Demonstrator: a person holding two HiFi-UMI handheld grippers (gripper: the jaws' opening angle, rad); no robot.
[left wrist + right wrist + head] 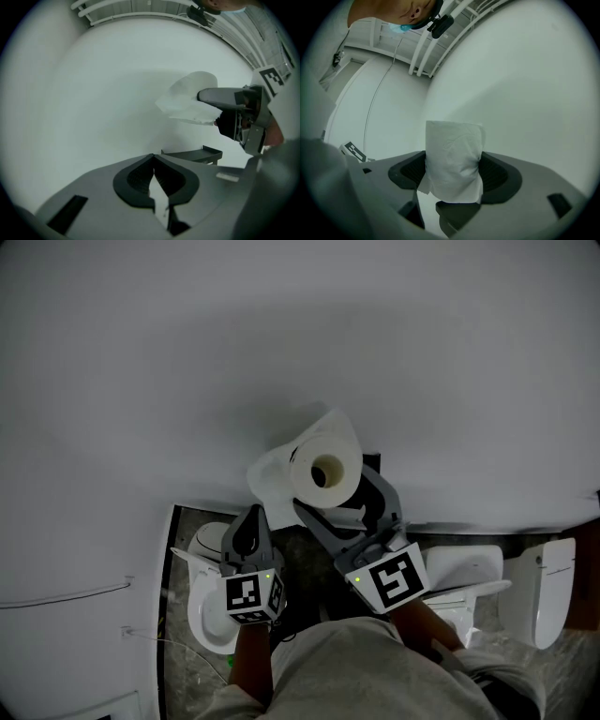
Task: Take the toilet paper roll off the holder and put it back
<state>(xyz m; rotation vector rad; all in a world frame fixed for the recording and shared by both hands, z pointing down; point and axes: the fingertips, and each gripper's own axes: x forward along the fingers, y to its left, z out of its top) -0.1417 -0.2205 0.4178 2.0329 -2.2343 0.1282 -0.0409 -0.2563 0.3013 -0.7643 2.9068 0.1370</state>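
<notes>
A white toilet paper roll (326, 470) is held up in front of the white wall, and a loose sheet (270, 480) hangs off its left side. My right gripper (336, 495) is shut on the roll, with one jaw on each side. In the right gripper view the roll (454, 159) fills the gap between the pads. A dark holder shelf (194, 154) sticks out from the wall below the roll (190, 98); in the head view only a dark corner of the holder (372, 461) shows behind the roll. My left gripper (248, 521) hangs lower left of the roll, shut and holding nothing.
A white toilet bowl (208, 615) stands below the left gripper. More white fixtures (464, 568) and a toilet (548, 592) are at the right. The person's trousers (375, 671) fill the bottom middle. The white wall (281, 334) takes up the upper half.
</notes>
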